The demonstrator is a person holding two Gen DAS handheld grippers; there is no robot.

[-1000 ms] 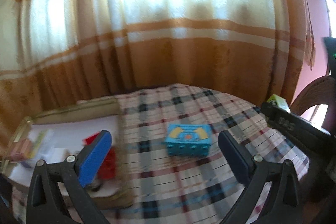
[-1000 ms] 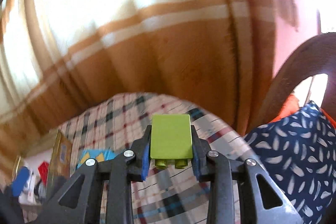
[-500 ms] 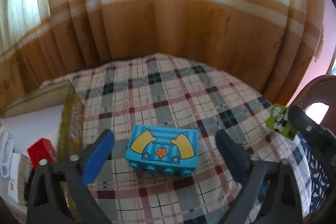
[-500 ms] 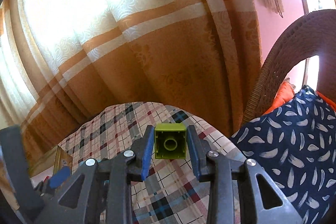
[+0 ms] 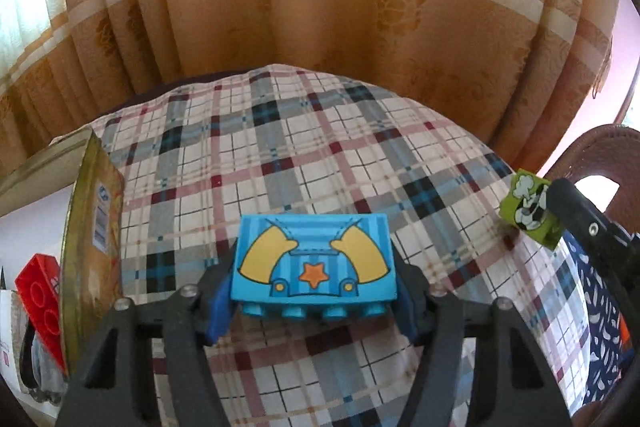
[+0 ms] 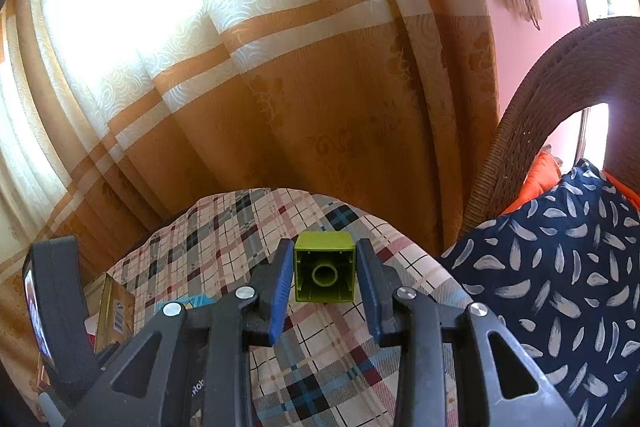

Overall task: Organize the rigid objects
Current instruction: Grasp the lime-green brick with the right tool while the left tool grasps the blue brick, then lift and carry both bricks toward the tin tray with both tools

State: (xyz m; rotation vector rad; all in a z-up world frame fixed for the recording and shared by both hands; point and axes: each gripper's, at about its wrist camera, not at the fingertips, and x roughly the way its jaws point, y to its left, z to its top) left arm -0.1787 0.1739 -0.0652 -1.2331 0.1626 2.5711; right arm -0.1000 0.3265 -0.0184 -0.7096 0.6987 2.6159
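Gripping blue brick [image 5: 314,263], left claw [image 5: 314,301] amid open plaid tablecloth [image 5: 280,155].

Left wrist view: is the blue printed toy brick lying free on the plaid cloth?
No. The blue printed toy brick sits clamped in the left gripper, its blue pads pressed against both ends.

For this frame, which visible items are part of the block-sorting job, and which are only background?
Part of the job:
- blue block, clamped in the left gripper
- green block, clamped in the right gripper
- red block inside the gold box

Background:
- plaid tablecloth
- curtain
- wicker chair
- feather-print cushion
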